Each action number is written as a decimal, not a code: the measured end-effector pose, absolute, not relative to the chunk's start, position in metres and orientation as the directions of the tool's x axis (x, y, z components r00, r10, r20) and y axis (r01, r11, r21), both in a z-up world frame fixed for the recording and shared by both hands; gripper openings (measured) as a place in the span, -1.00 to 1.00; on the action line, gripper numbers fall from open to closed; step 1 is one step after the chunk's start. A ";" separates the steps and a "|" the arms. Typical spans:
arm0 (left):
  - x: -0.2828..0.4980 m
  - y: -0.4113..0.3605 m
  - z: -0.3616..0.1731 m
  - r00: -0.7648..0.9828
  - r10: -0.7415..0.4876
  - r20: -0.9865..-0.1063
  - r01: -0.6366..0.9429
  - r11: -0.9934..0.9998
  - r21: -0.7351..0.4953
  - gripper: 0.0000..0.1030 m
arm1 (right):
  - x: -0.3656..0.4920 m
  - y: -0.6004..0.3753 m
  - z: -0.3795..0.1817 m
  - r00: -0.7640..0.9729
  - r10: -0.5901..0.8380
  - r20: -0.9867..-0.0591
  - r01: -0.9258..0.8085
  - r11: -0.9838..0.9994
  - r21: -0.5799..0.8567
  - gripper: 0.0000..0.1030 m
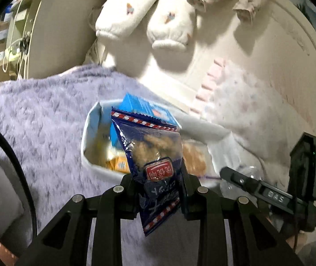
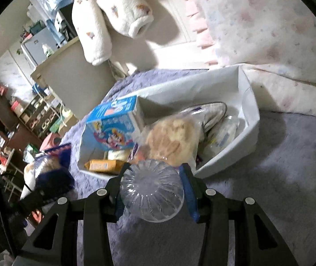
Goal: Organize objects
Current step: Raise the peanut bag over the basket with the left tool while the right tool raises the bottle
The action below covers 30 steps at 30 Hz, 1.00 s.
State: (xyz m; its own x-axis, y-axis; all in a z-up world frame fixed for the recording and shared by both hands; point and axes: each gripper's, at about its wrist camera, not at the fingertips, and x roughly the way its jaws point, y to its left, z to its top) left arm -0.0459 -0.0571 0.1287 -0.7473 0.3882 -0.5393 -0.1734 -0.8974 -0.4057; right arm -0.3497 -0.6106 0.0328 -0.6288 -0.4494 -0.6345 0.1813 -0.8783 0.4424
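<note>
A lilac fluffy blanket (image 2: 268, 155) covers the bed, and on it sits a white box (image 2: 252, 119) holding a blue carton (image 2: 111, 126), a clear bag of buns (image 2: 171, 137) and a yellow packet (image 2: 104, 165). The left hand-held gripper (image 1: 158, 190) is clamped on a dark blue snack bag (image 1: 151, 153) – lifted just in front of the box. The right hand-held gripper (image 2: 153, 190) is closed on a clear ribbed plastic bottle (image 2: 152, 196), above the blanket beside the box's near wall
</note>
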 end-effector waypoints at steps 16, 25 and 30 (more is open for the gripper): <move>-0.115 -0.030 0.090 -0.726 0.318 -0.610 -0.117 -0.931 -0.346 -0.46 | -0.360 -0.604 0.034 -0.672 -0.480 -0.564 0.149 -0.833 0.533 -0.18; -0.117 -0.060 0.072 -0.708 0.416 -0.570 -0.069 -0.845 -0.531 -0.08 | -0.359 -0.603 0.035 -0.682 -0.485 -0.547 0.158 -0.828 0.538 -0.18; -0.110 -0.079 0.077 -0.701 0.573 -0.424 -0.111 -0.676 -0.729 0.26 | -0.362 -0.596 0.034 -0.685 -0.491 -0.538 0.150 -0.818 0.556 -0.18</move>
